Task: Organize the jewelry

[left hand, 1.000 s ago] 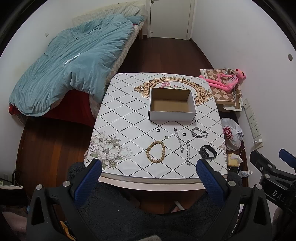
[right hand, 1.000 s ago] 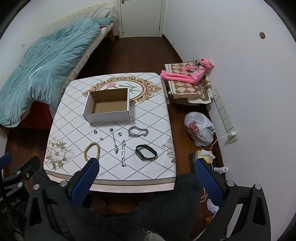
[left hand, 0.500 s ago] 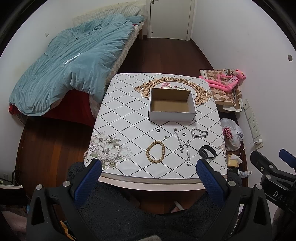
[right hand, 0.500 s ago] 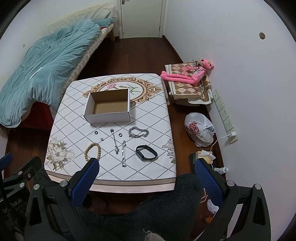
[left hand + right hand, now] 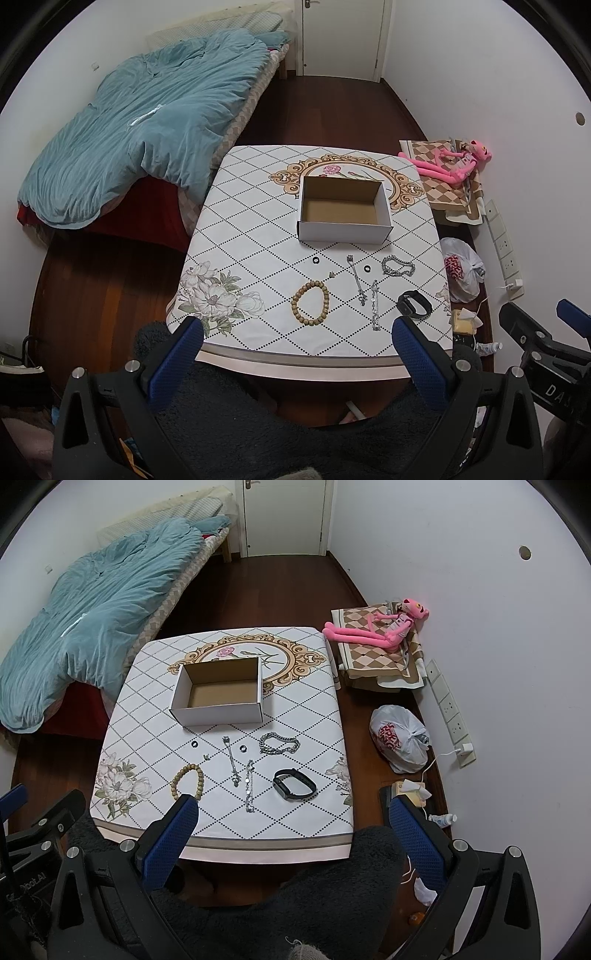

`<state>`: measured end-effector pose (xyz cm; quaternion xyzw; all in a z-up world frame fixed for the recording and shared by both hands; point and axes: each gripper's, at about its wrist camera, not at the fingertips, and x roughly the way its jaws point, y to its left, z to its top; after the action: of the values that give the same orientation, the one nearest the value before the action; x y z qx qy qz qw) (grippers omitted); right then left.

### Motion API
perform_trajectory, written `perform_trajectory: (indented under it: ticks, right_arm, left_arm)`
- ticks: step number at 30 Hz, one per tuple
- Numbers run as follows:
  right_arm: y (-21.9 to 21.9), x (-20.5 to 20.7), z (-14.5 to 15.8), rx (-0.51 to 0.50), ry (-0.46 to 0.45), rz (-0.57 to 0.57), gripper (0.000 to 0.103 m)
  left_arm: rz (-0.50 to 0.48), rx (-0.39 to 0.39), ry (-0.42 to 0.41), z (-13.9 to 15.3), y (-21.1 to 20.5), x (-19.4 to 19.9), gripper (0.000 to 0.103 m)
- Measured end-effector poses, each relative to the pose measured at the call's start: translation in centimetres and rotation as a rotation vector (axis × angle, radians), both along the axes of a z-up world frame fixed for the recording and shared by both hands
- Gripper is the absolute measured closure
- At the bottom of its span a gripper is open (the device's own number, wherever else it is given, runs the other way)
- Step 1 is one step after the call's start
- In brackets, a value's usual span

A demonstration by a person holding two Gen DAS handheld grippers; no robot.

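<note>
An empty white cardboard box stands open on the patterned table. In front of it lie a wooden bead bracelet, two thin silver chains, a chunky silver bracelet, a black band, two small black rings and a tiny charm. My left gripper and right gripper are open and empty, held above the table's near edge.
A bed with a teal quilt stands left of the table. On the right, a pink plush toy lies on a checkered bundle. A white plastic bag and a power strip are by the wall. Dark fuzzy fabric is below both grippers.
</note>
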<state>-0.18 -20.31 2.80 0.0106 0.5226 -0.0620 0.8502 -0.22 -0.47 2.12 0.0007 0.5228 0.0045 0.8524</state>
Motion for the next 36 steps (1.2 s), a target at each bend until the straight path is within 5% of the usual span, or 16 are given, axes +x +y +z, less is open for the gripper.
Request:
perform_trajectory:
  ticks: [11,22,26,36]
  right_arm:
    - [-1.7,2.0,-2.3,-0.003,-0.008,-0.079,0.0]
    - [-6.3,7.6,-16.9,0.057,0.201,-0.222,0.0]
    - [-7.6,8.1,-22.5,0.109,0.276,-0.271,0.01]
    - [-8.3,8.6,-28.2,0.168,0.334,-0.309,0.035]
  left_arm:
    - [0.038,0.051,-0.029,-3.2,0.5,3.7,0.0]
    - [0.018,0.118,0.132,-14.7,0.7,9.5,0.0]
    - [-0.002,0.127,0.192,-18.1,0.6,10.0,0.0]
    - [-0.022,0.055,0.314,-23.9,1.1,11.1,0.007]
